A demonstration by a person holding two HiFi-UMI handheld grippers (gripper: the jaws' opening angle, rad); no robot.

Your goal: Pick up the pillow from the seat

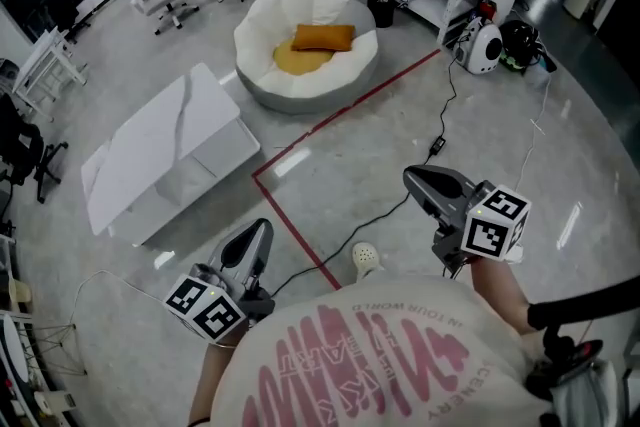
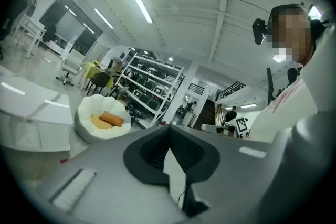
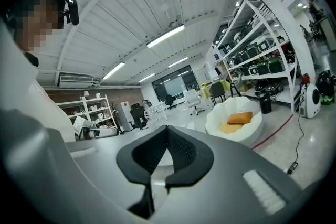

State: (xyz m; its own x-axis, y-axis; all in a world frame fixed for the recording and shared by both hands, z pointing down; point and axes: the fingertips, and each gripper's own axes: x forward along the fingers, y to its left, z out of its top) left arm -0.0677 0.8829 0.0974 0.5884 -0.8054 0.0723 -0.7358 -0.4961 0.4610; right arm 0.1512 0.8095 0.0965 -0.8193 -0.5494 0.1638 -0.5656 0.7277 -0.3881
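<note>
Inside the round white seat (image 1: 262,27) the orange pillow (image 1: 322,37) lies on a yellow cushion (image 1: 296,62), while well away from that seat the left gripper (image 1: 260,231) and right gripper (image 1: 414,181) are fully closed, holding nothing.

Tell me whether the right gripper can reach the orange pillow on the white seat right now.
Probably not from here: the right gripper, jaws shut, is well short of the pillow on the seat. Only floor with a red tape line lies between.

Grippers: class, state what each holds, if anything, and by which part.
Nothing is held. The left gripper and right gripper are both shut and empty; the pillow lies untouched on the seat.
</note>
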